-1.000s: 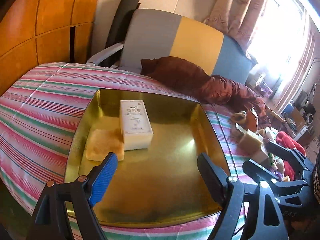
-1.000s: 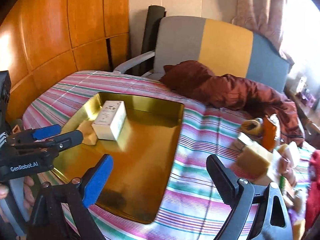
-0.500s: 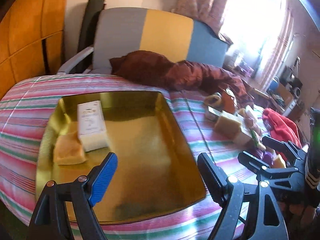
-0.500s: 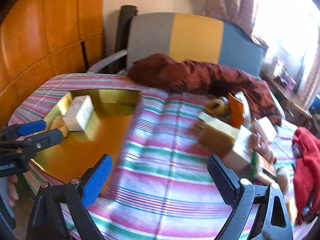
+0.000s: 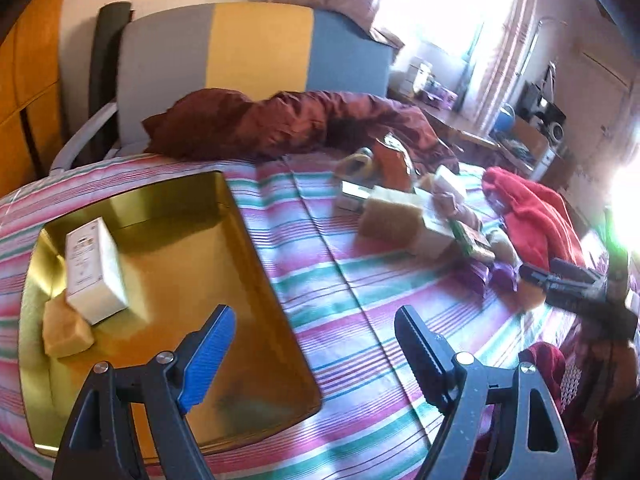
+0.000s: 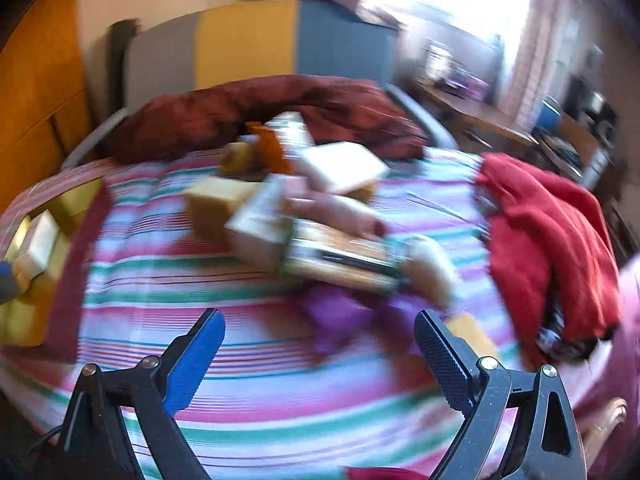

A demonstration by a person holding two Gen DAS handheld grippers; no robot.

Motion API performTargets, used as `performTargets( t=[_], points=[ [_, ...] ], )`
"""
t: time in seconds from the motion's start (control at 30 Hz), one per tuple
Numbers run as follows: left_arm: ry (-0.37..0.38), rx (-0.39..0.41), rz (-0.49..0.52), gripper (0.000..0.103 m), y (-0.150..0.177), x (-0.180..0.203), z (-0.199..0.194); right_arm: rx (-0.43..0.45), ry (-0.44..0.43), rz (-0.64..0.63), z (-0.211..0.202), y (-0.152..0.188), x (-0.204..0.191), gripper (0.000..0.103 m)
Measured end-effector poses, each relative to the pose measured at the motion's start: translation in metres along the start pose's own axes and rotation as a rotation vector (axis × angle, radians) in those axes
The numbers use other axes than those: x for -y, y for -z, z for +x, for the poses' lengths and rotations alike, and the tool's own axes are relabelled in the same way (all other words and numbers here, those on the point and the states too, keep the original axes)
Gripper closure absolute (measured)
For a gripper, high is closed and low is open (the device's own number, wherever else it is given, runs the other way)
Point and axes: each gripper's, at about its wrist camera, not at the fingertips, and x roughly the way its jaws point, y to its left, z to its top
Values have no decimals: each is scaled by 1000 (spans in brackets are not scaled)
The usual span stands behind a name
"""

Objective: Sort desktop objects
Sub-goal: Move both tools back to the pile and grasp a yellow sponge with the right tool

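Observation:
A gold tray (image 5: pixel 256 236) lies on the striped tablecloth at the left and holds a white box (image 5: pixel 94 270) and a yellow sponge (image 5: pixel 66 330). A pile of loose objects (image 5: pixel 416 216) lies to the right: a tan sponge block, boxes, a tape roll and an orange packet. My left gripper (image 5: pixel 314 338) is open and empty above the tray's right edge. My right gripper (image 6: pixel 318 346) is open and empty, just in front of the pile (image 6: pixel 304 208), which is blurred. It also shows in the left wrist view (image 5: pixel 560 276), beside the pile.
A red cloth (image 6: pixel 548 240) lies at the table's right edge. A dark red jacket (image 5: pixel 280 120) lies at the back on a grey, yellow and blue armchair (image 5: pixel 256 48). Purple items (image 6: pixel 344 312) lie near my right gripper.
Both grippers have swung right, away from the tray and toward the pile. The right wrist view is motion-blurred. Both stayed open and empty.

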Motion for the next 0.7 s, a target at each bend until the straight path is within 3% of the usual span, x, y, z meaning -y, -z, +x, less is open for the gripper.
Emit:
performTargets(
  t=[0.2,0.37,0.7],
  points=[
    [39,-37,57,20,-4,23,14,-48,112,141,8,7,69,7],
    [82,-69,92,20,-8,44,26,-100,135,235,20,17,98,7],
    [213,-142,123,20,-16,83,53,-172,84,371,50,29,117,7]
  ],
)
